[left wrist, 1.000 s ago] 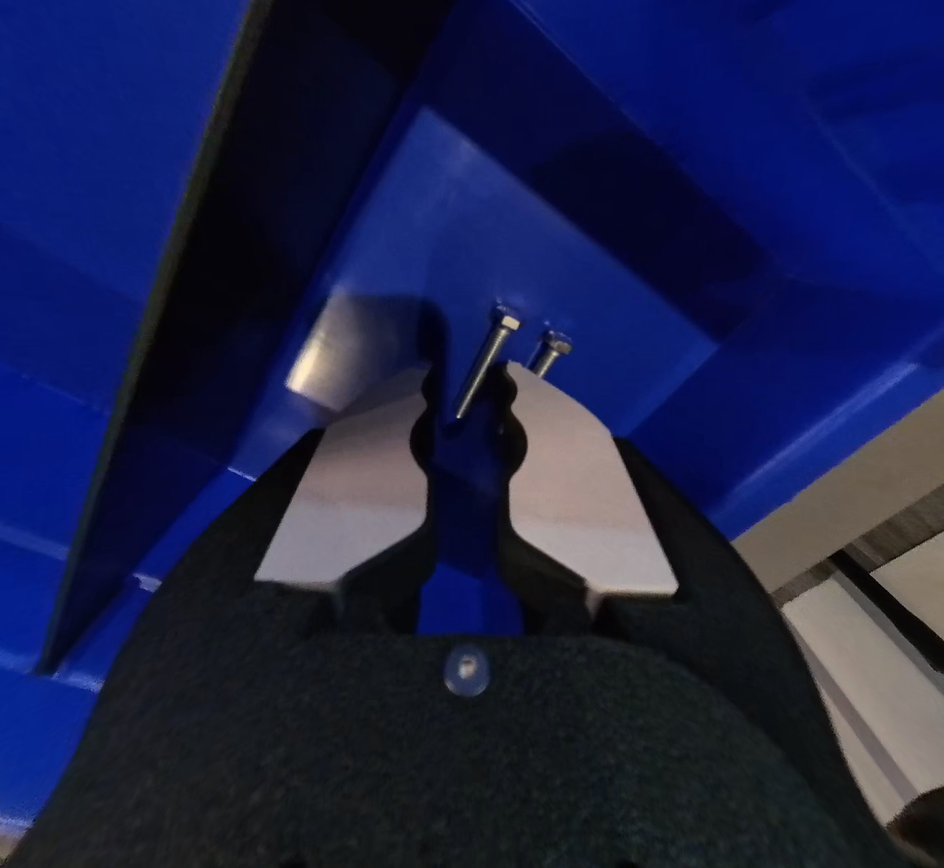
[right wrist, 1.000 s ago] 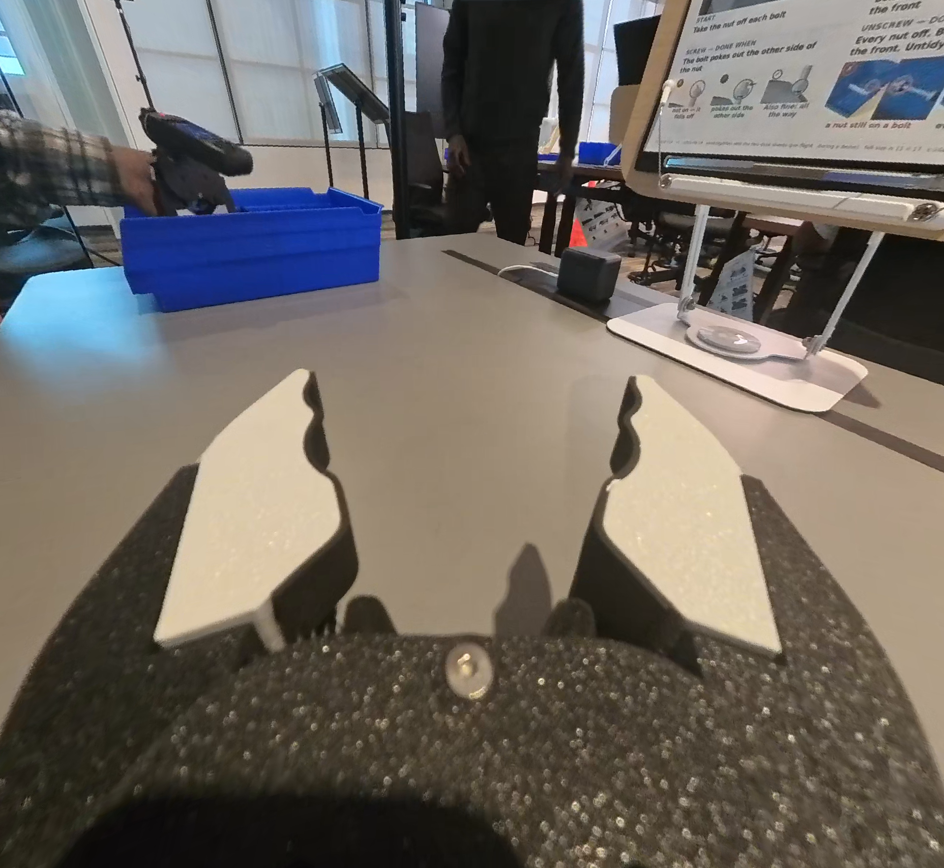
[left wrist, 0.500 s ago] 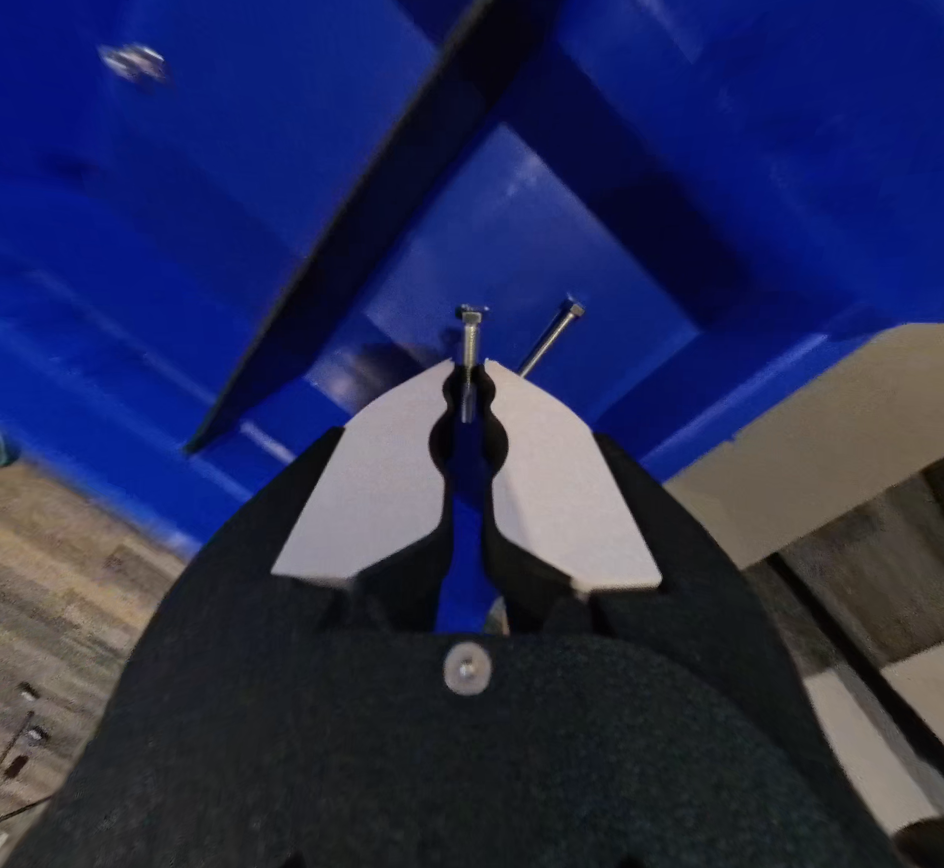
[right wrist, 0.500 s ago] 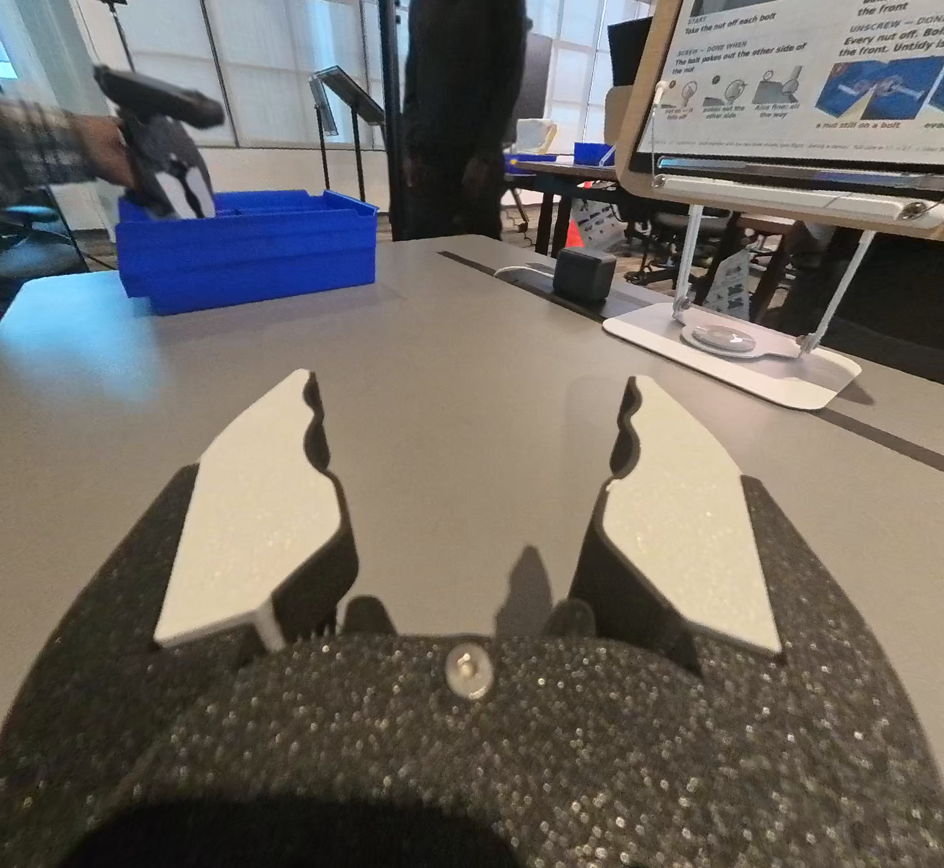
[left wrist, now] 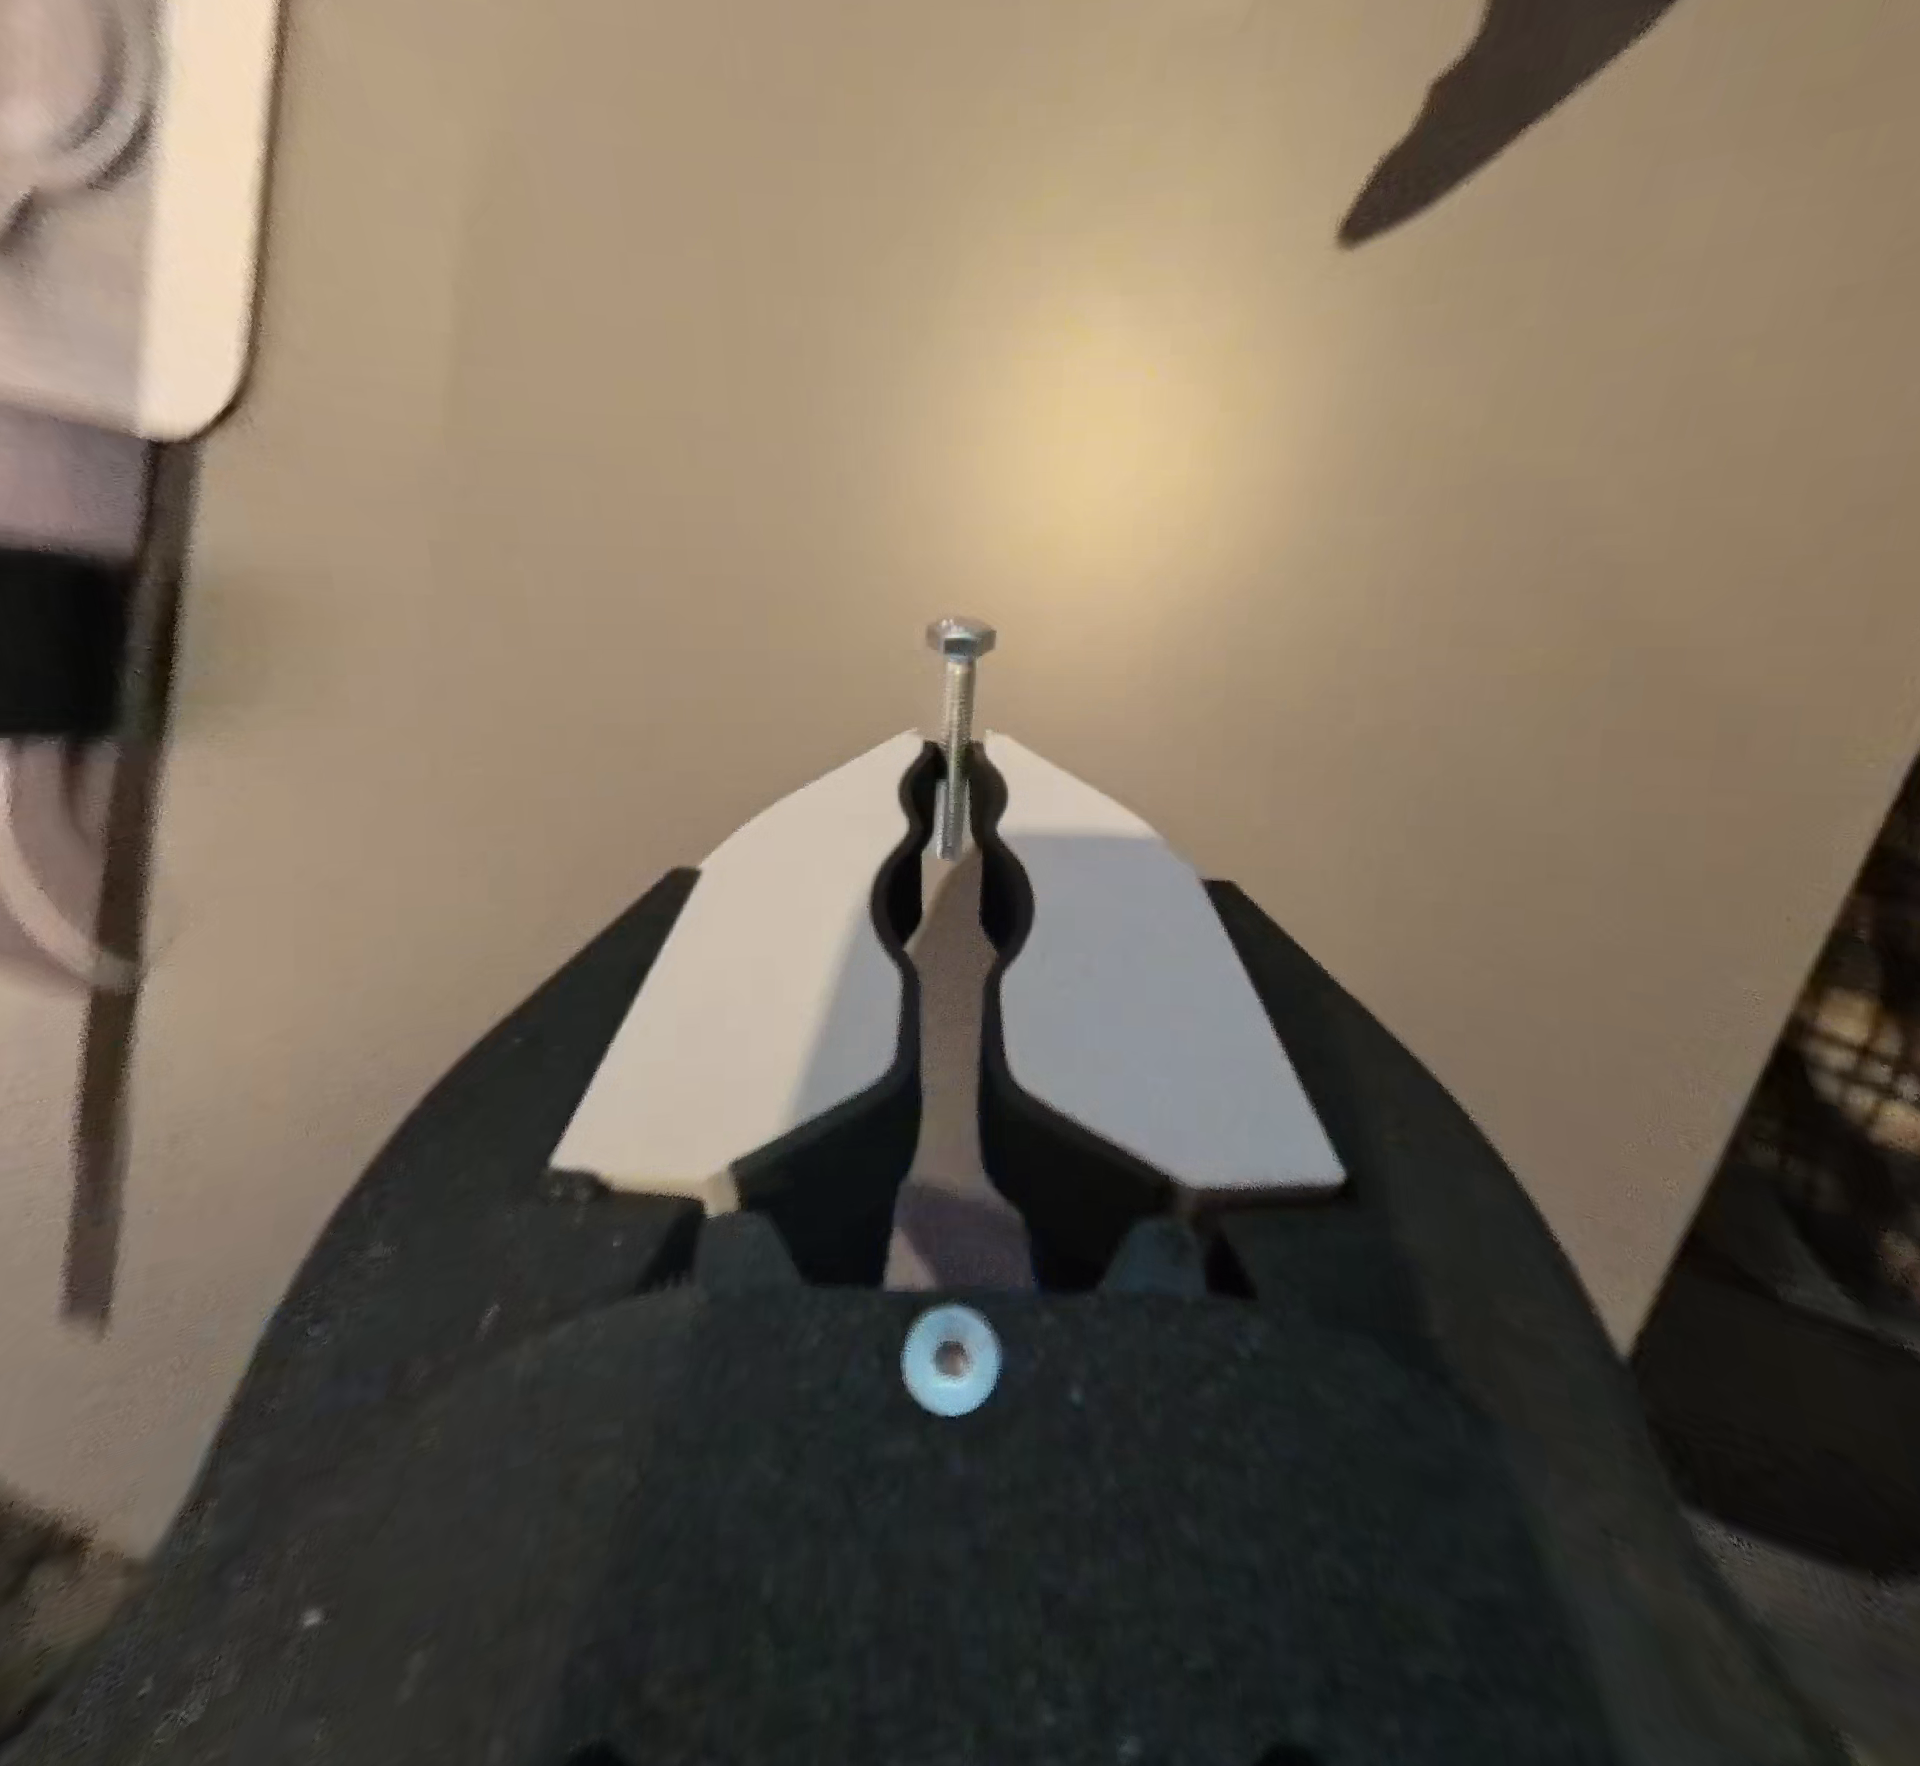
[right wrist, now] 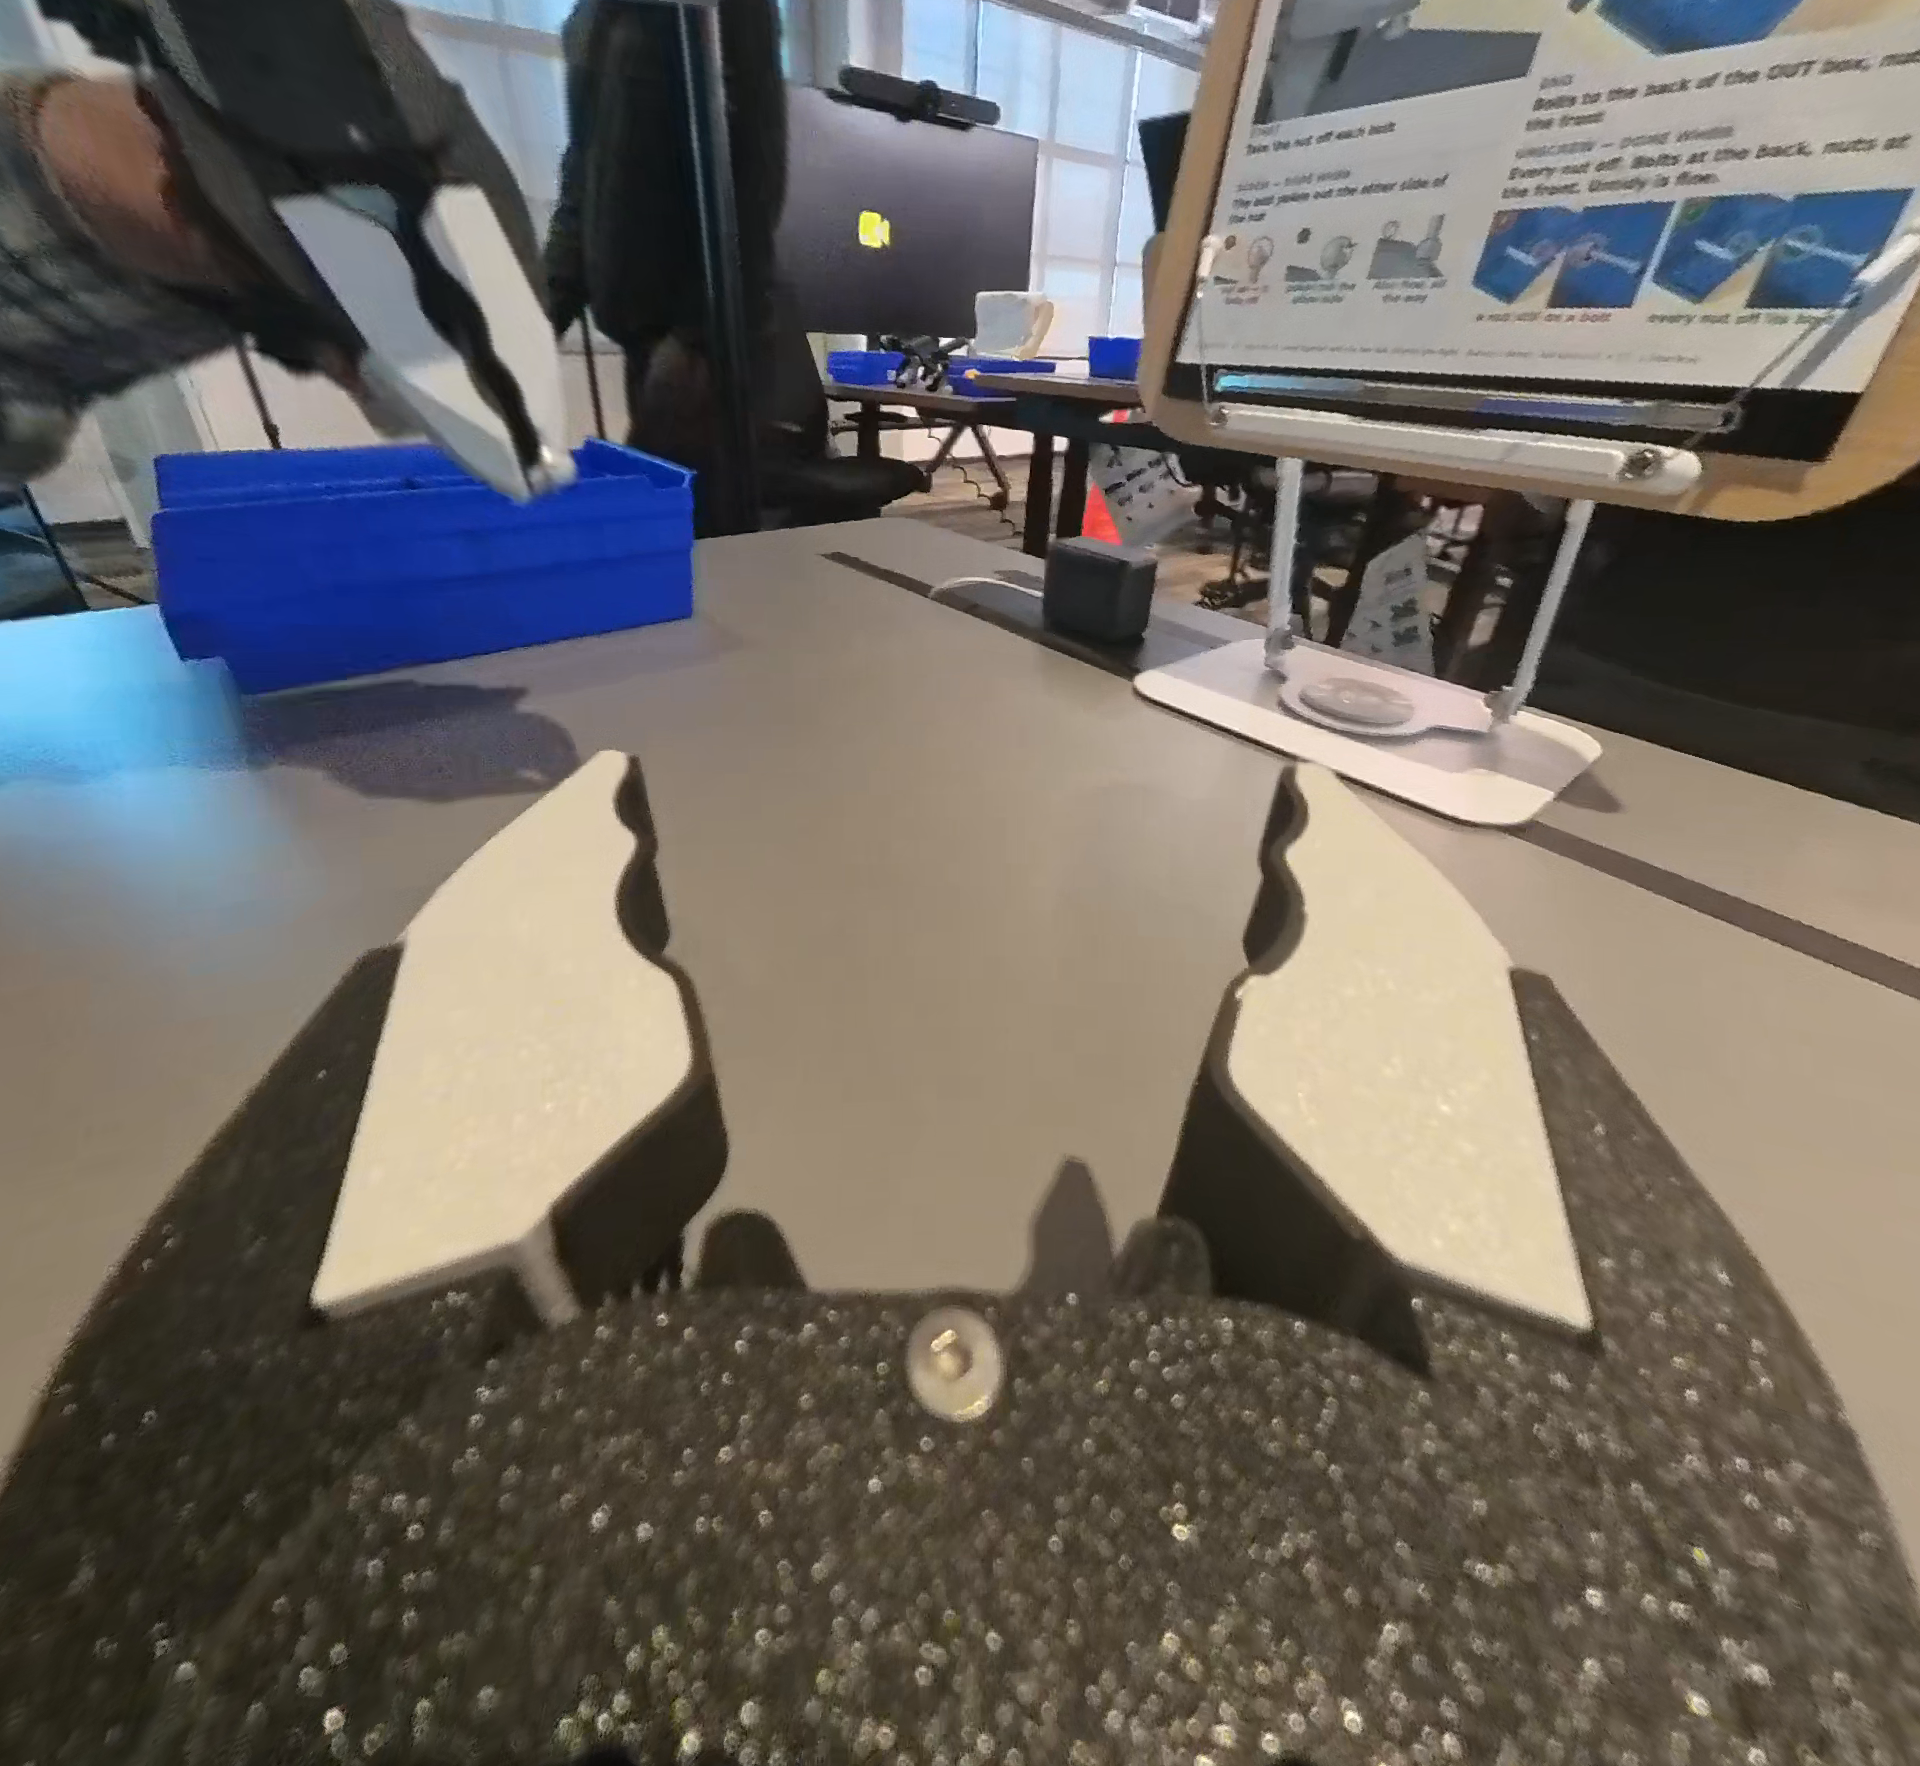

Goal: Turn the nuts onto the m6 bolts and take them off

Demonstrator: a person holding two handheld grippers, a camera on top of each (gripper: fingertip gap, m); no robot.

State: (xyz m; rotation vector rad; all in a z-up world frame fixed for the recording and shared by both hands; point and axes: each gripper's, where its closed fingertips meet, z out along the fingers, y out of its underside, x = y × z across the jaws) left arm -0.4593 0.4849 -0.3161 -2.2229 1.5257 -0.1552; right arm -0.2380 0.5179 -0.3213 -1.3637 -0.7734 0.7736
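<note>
Steel bolt: I have a bare silver bolt pinched in my left claw, head pointing away from me, threaded end tucked back between the pads; no nut on it that I can see.

Left claw: nearly closed, its white fingers pressing on the shank from both sides.

What changed: a second ago this claw was down in the blue bin with the bolt lying loose between wider fingers. It has since closed on the bolt and lifted it clear, and now I see only plain beige counter behind it.

Seen from my right camera: the left claw hangs above the bin's near rim, at the far left of the counter, with something small and silvery at its tip, too blurred to name from there.

Right claw: my right claw is spread wide with nothing in it, low over bare counter, well apart from the bin.

Meaning for the task: I judge the pick finished, so one bolt is ready for threading. No nut shows in either view, so I reckon my right claw must fetch one next.

Risk: the grip is on threads only and near the tip, so the bolt could pivot when a nut pushes against it.
</note>
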